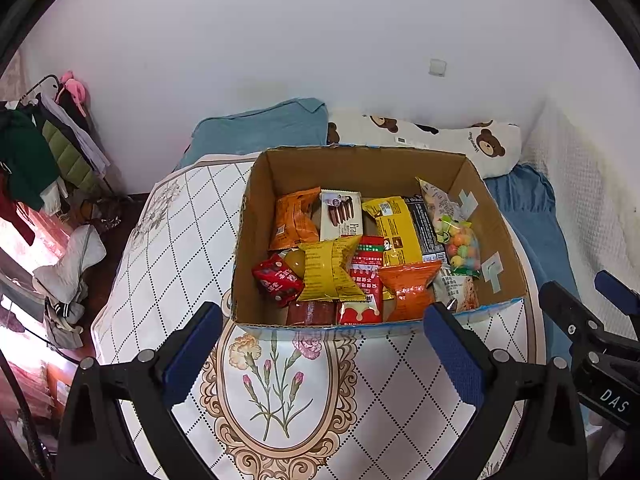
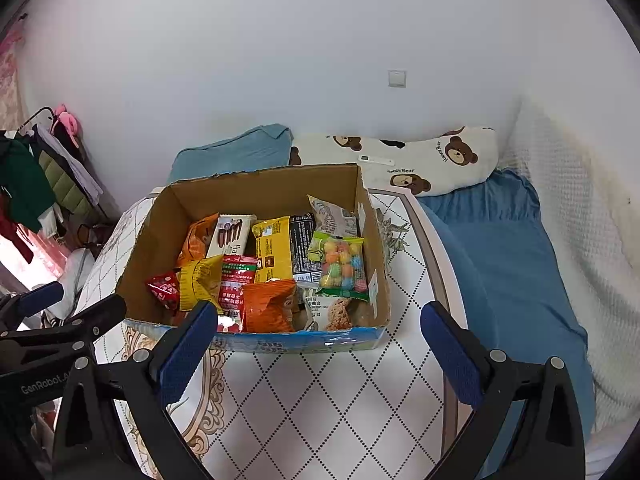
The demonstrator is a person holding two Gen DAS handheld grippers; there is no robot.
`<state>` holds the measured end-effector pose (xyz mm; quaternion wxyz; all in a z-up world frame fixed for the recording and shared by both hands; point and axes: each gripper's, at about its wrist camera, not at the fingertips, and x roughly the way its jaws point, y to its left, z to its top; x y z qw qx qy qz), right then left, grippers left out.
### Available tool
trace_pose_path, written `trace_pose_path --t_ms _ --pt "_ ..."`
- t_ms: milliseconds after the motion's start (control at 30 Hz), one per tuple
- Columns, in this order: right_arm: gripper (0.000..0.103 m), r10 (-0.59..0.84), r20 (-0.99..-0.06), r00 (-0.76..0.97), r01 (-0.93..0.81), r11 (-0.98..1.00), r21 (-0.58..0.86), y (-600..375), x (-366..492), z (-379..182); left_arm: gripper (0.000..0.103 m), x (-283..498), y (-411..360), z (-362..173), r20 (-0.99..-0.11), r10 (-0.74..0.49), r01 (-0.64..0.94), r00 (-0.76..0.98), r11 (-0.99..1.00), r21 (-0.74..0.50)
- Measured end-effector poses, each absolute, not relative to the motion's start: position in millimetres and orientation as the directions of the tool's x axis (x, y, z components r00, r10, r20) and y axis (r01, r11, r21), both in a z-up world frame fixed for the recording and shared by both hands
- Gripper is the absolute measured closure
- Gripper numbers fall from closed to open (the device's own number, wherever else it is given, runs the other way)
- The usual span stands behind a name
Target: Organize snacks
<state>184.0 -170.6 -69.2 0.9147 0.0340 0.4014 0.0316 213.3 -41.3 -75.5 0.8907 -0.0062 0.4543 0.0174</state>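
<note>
An open cardboard box (image 1: 280,172) (image 2: 160,240) stands on a round table with a patterned cloth (image 1: 180,240) (image 2: 340,392). Several snack packets fill it: a yellow pack (image 1: 330,270) (image 2: 198,280), an orange pack (image 1: 408,288) (image 2: 268,304), a red pack (image 1: 276,280) (image 2: 164,288), a bag of coloured candy balls (image 1: 460,246) (image 2: 344,266), a chocolate biscuit pack (image 1: 340,218) (image 2: 232,236). My left gripper (image 1: 322,316) is open just before the box's near wall, empty. My right gripper (image 2: 318,316) is open too, at the near right corner, empty.
Behind the table lies a bed with a blue sheet (image 2: 500,260), a teal pillow (image 1: 260,128) and a bear-print pillow (image 2: 420,160). A clothes rack (image 1: 44,136) stands at the left by the white wall. The right gripper's body (image 1: 592,332) shows at the left view's right edge.
</note>
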Motion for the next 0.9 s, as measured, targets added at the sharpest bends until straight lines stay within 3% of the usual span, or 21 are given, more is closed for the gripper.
trace_pose_path --t_ms 900 --pt "0.000 0.079 -0.736 0.673 -0.003 0.995 0.105 -178.2 181.6 -70.0 0.000 209.7 -42.4 -71.1 -0.803 0.020 -0.031 0.596 1.000 0.002"
